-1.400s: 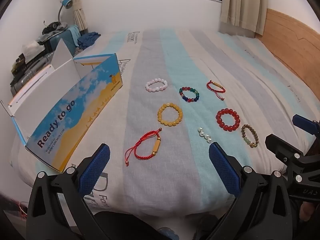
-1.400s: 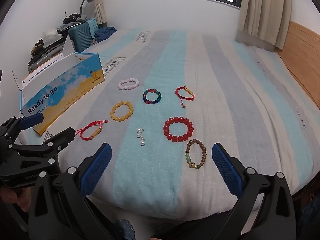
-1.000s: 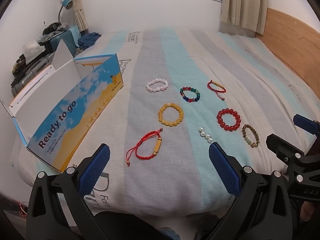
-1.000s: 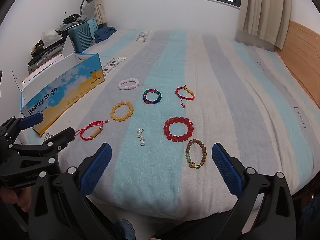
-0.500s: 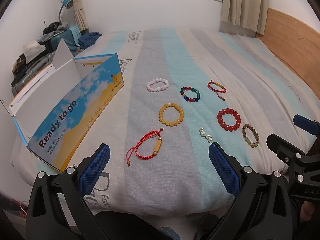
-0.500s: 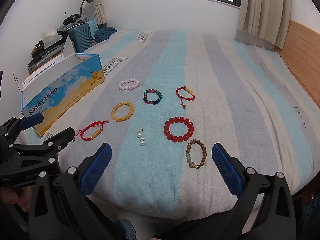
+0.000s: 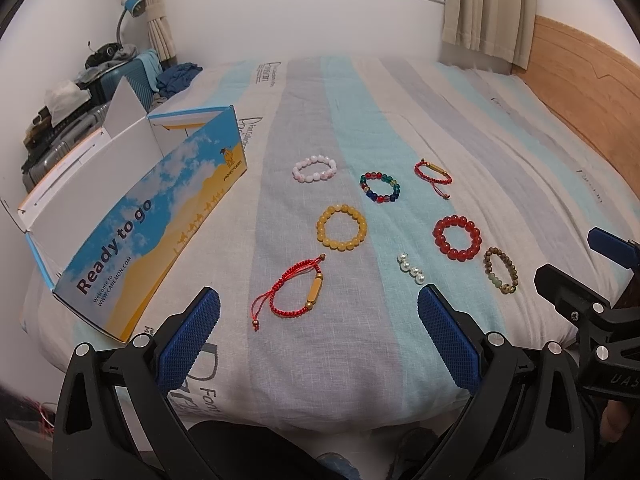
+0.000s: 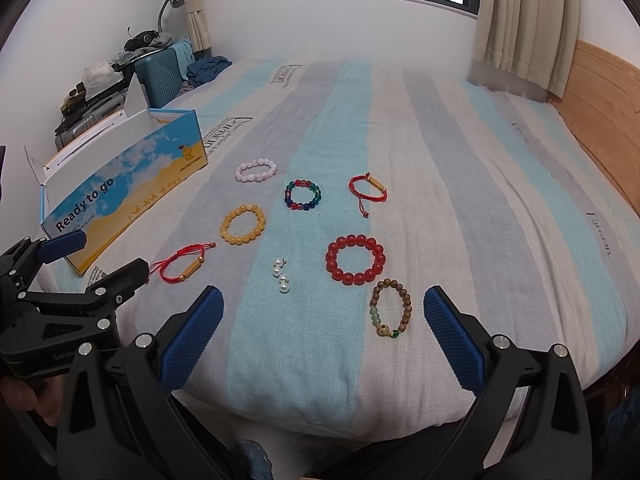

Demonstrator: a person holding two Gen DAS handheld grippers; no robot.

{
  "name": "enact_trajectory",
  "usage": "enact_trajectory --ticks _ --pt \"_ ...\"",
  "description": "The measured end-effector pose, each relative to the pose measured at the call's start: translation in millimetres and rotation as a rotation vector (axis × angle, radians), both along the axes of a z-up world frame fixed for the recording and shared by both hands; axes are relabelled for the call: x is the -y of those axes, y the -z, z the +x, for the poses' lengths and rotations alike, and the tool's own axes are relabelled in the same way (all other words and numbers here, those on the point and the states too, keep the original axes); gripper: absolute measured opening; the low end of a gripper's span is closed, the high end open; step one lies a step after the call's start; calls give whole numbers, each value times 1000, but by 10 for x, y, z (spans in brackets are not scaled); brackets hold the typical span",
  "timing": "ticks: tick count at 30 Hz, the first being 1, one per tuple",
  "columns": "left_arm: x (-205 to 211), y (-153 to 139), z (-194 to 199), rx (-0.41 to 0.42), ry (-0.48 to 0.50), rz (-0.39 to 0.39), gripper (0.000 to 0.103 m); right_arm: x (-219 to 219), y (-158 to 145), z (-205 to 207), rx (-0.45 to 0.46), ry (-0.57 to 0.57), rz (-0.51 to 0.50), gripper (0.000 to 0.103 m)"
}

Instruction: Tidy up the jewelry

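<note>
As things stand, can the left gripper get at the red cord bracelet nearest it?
Probably yes. The left gripper is open and empty, and the red cord bracelet lies flat on the bed just ahead of it, apart from the yellow bracelet, with nothing between.

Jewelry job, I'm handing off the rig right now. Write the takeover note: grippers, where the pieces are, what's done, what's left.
Left gripper: open, empty, above the near bed edge.
Right gripper: open, empty, beside it.
On the bedspread: pink bracelet, multicolor bracelet, small red cord bracelet, yellow bracelet, red bead bracelet, pearls, wooden bracelet, large red cord bracelet.
Open box sits left; its inside is not visible.
Done: nothing picked up, as far as visible.
Left: all eight pieces, presumably into the box.
</note>
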State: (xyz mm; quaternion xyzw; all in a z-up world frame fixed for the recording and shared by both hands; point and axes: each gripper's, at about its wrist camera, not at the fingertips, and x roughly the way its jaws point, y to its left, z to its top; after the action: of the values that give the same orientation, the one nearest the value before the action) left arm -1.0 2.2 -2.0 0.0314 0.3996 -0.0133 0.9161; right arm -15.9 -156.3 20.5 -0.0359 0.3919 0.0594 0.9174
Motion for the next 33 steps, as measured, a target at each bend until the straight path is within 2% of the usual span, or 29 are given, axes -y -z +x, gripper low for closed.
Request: enact_trajectory --ticks 10,17,20,23,30,33 --pt "-15 9 18 -7 -1 6 97 15 -5 26 -1 2 2 96" --pt "-67 45 193 -36 -6 20 97 101 -7 200 -25 -17 17 96" --pt "-105 123 303 -73 -6 28 97 133 53 301 -54 -38 28 96" --pt "-150 209 409 -76 -3 22 97 156 147 414 -80 -54 17 96" --pt "-241 453 680 -112 6 6 97 247 403 627 -117 -27 -22 96" --pt "-253 576 787 -112 21 26 97 311 539 719 -138 -7 -56 96"
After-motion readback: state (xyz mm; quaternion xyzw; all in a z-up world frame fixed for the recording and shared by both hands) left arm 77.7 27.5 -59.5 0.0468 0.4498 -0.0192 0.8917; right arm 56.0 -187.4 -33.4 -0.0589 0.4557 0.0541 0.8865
